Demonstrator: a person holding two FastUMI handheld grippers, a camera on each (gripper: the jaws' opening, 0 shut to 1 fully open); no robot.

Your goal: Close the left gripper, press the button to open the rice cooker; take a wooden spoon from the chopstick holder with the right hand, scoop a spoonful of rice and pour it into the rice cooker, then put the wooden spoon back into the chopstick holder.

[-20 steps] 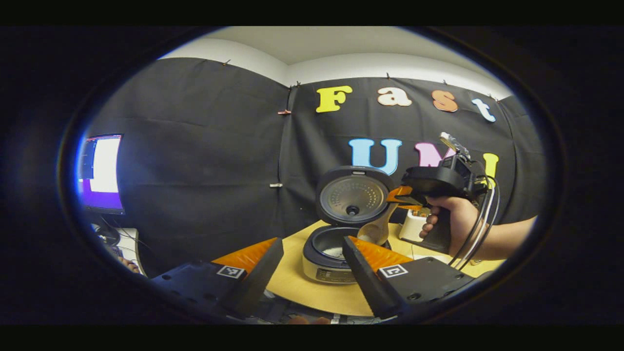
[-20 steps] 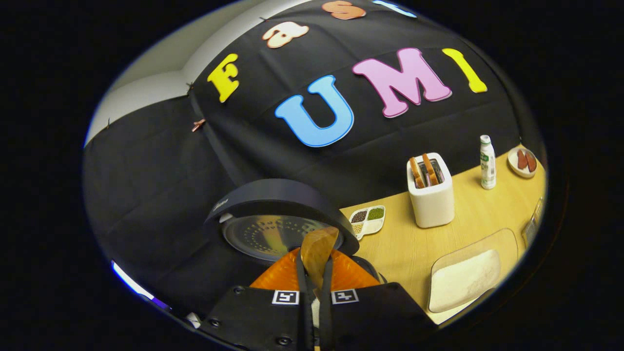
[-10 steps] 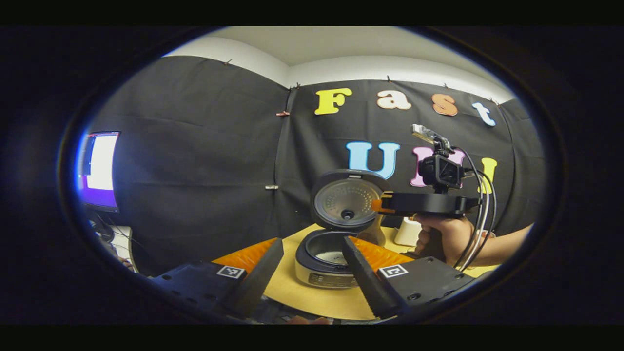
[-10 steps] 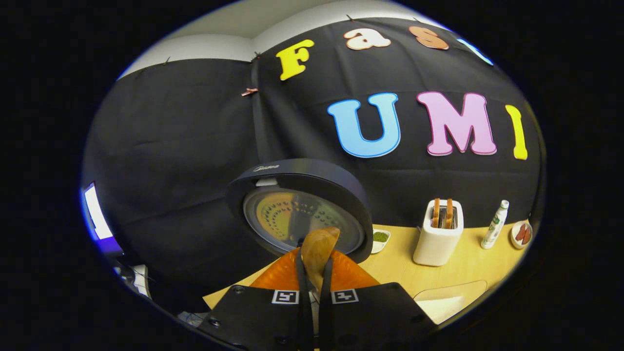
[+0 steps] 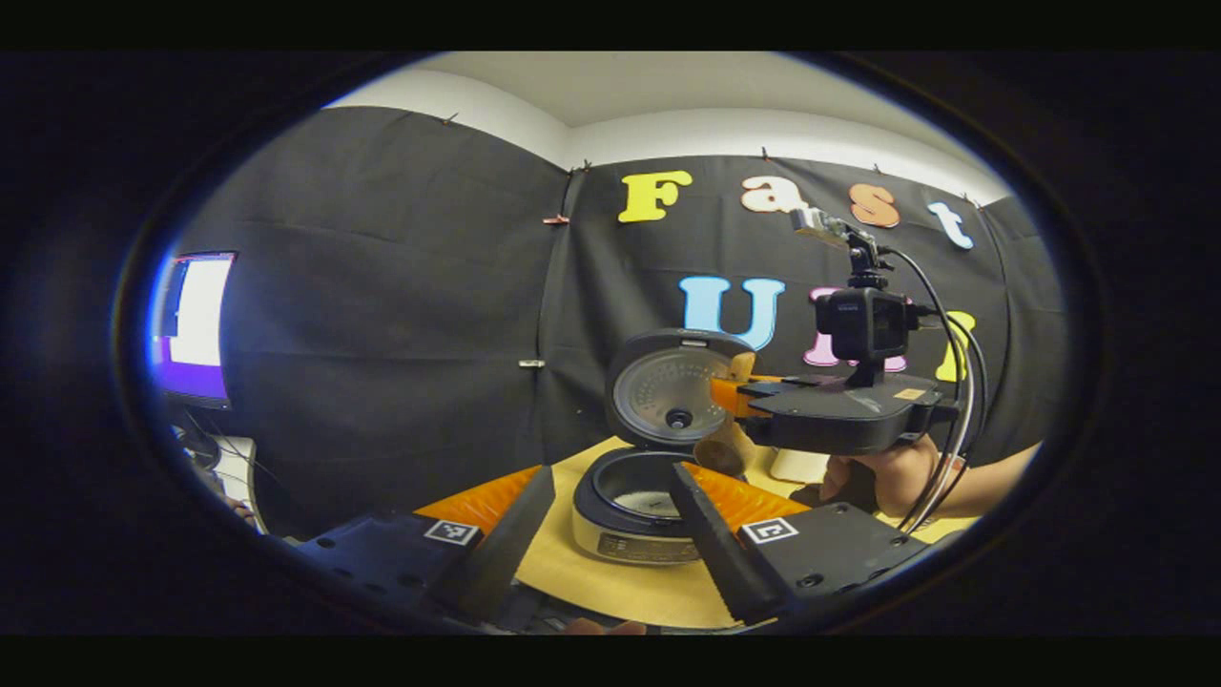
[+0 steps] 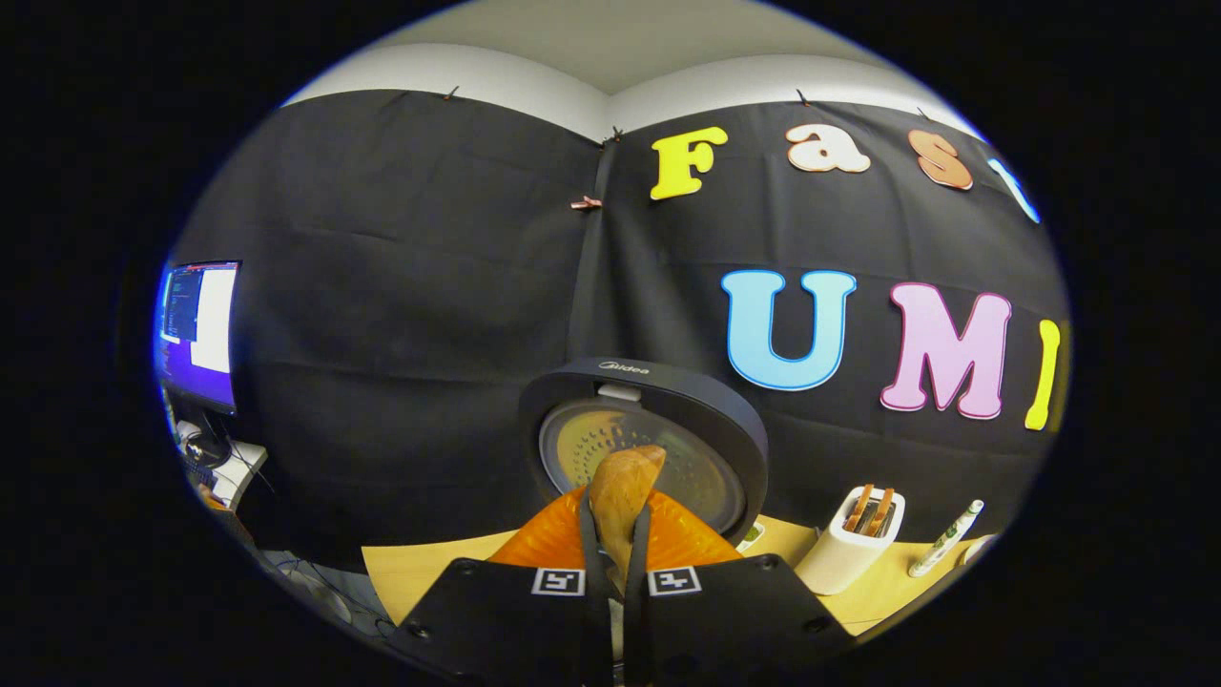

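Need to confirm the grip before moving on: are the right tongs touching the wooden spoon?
Touching. In the right gripper view both fingers of the right tongs press on the wooden spoon.

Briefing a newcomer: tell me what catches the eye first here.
The dark round rice cooker stands open at the centre of the pale wooden table, its lid upright. The right claw is shut on a light wooden spoon before that lid. A white toaster stands to the right.

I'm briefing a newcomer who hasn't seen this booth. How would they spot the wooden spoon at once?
Find the open rice cooker on the table. Just right of its raised lid, the right gripper clamps the wooden spoon, bowl hanging down: the one pale wooden thing held in the air.
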